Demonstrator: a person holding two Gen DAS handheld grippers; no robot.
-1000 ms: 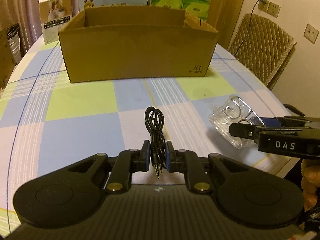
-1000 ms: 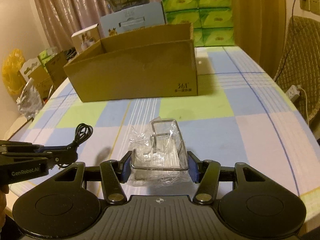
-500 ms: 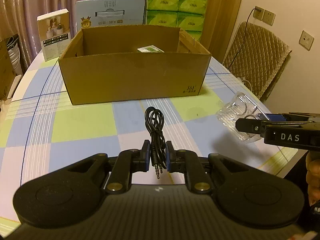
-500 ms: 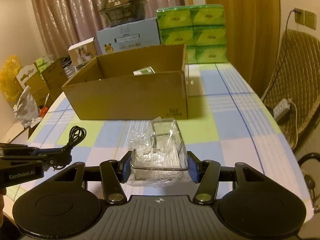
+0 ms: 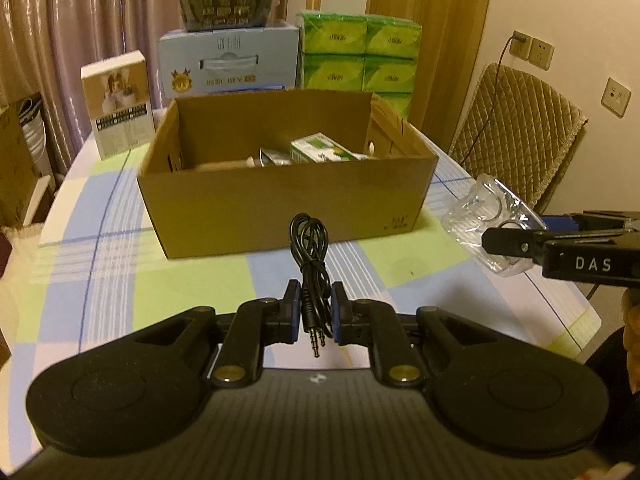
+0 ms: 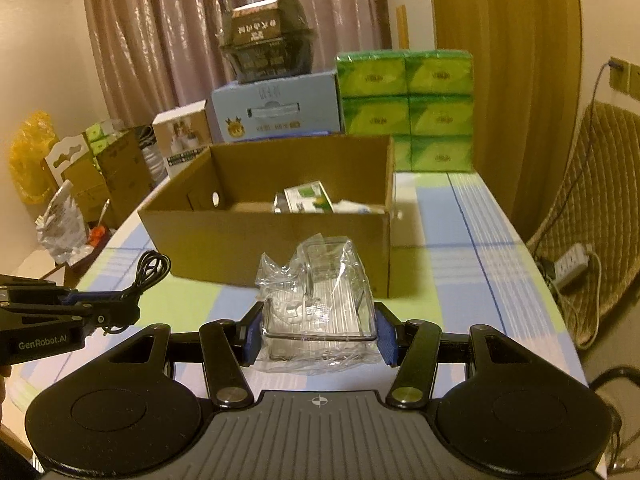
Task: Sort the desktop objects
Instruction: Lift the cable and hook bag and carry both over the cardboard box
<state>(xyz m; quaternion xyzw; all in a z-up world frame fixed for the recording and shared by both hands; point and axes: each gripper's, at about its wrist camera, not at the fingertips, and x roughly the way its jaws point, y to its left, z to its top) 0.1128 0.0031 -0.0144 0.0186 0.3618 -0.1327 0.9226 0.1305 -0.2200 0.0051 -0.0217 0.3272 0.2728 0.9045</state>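
1. The left gripper (image 5: 312,312) pinches a bundled black cable (image 5: 310,256) between its pads. The loop sticks out ahead and the two plugs hang out behind. Only a narrow part of the bundle is clamped, so I judge a jolt could let it slide out short of the box (image 5: 280,200).

2. The right gripper (image 6: 320,330) has its fingers pressed on the sides of a clear tray (image 6: 320,300) wrapped in crinkled film. Smooth plastic under loose film looks slippery. The tray may twist or drop if the squeeze eases, and a harder squeeze may crack it.

3. Both loads hang above the checked table (image 5: 120,240), just short of the box's near wall. Either could catch that wall if carried in too low. A knock could shove the light box back towards the cartons (image 6: 276,112) and the green packs (image 6: 404,108) behind it.

4. The box already holds a green-and-white pack (image 5: 320,150) and some other pieces I cannot make out. The tray may land tilted on them, and the cable loop may snag on a flap.

5. The two grippers sit side by side, near each other. Going in together risks a clash of fingers or the cable hooking on the tray's film.

6. The table's edge lies close on the right, so a dropped tray may go over it.
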